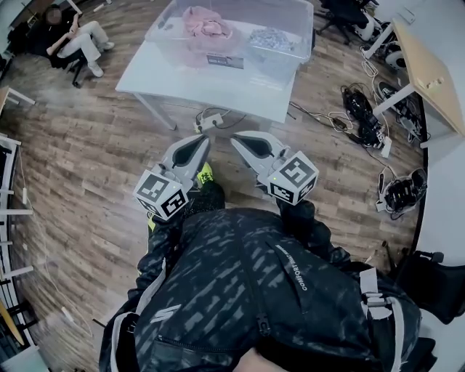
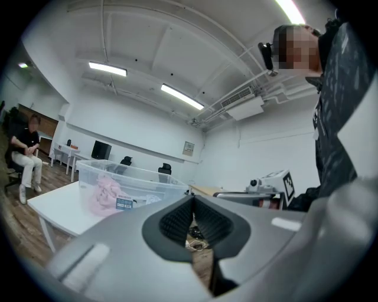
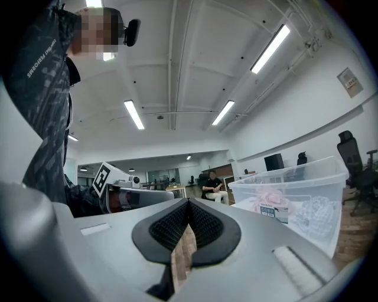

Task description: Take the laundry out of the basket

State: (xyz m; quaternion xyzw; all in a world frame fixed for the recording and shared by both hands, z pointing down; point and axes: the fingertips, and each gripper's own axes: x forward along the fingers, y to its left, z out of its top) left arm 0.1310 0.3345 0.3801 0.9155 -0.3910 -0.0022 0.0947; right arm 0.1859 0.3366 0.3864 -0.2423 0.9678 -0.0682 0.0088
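Nothing out yet: pink garment [image 1: 205, 22] and grey garment [image 1: 272, 38] lie in basket [image 1: 174, 43] on counter [image 1: 211, 91]. Your left tool [image 1: 197, 144] and right tool [image 1: 243, 143] closed, empty, well short of counter's near edge.

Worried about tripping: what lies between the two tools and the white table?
Head view: wood floor, with a white power strip and its cords just before the table, ahead of the left tool and right tool.
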